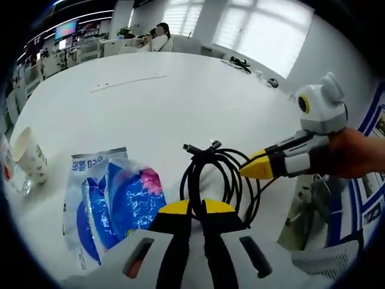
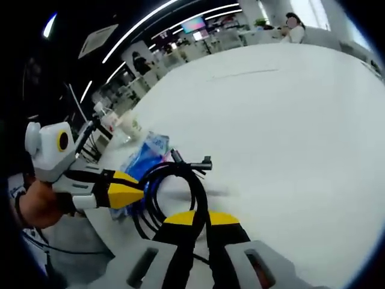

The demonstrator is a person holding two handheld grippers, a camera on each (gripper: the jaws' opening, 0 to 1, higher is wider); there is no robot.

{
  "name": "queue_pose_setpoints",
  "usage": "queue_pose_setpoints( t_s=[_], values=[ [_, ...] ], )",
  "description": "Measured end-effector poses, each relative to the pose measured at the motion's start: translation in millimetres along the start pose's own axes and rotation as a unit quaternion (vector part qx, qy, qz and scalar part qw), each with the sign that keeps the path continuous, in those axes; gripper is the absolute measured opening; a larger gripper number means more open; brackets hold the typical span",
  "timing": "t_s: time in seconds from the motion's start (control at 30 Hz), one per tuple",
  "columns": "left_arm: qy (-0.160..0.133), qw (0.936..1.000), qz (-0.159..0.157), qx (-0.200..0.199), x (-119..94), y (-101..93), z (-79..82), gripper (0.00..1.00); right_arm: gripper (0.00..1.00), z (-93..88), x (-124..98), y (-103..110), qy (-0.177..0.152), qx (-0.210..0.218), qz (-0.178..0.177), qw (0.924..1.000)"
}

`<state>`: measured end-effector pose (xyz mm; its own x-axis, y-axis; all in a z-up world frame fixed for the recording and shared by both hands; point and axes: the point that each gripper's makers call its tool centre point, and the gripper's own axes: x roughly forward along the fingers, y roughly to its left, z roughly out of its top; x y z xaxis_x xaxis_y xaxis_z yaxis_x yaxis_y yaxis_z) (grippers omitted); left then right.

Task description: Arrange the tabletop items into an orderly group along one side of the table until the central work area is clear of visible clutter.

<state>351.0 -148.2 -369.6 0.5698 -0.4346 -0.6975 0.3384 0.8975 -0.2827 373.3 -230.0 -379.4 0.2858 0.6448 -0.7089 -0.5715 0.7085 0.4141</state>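
Observation:
A coiled black cable (image 1: 207, 155) with connector ends lies near the table's edge. My left gripper (image 1: 197, 208) is shut on the coil's near side. From the right, my right gripper (image 1: 255, 170), held by a hand, pinches the coil's other side with its yellow tips together. In the right gripper view the cable (image 2: 195, 180) runs between the right gripper's (image 2: 201, 218) closed jaws, and the left gripper (image 2: 129, 189) meets the coil from the left. A blue and white plastic packet (image 1: 114, 198) lies flat just left of the cable, also visible as the packet (image 2: 144, 150) behind the coil.
A paper cup (image 1: 30, 155) stands left of the packet, also seen as the cup (image 2: 129, 123). The wide white table (image 1: 168, 102) stretches away. Small dark items (image 1: 240, 63) lie at its far right edge. A person (image 1: 159, 37) sits beyond it.

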Motion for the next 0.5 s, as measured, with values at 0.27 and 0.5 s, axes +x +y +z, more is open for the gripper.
queue_pose_setpoints(
  t_s=[0.27,0.5],
  values=[
    [-0.003,0.9999,0.006,-0.015,4.2,4.8,6.1,0.04,0.02,10.0,4.8,-5.4,0.004,-0.003,-0.001,1.0000],
    [-0.010,0.9991,0.013,-0.040,11.3,6.9,13.6,0.04,0.01,29.0,16.9,-14.0,0.006,-0.010,-0.001,0.9999]
  ],
)
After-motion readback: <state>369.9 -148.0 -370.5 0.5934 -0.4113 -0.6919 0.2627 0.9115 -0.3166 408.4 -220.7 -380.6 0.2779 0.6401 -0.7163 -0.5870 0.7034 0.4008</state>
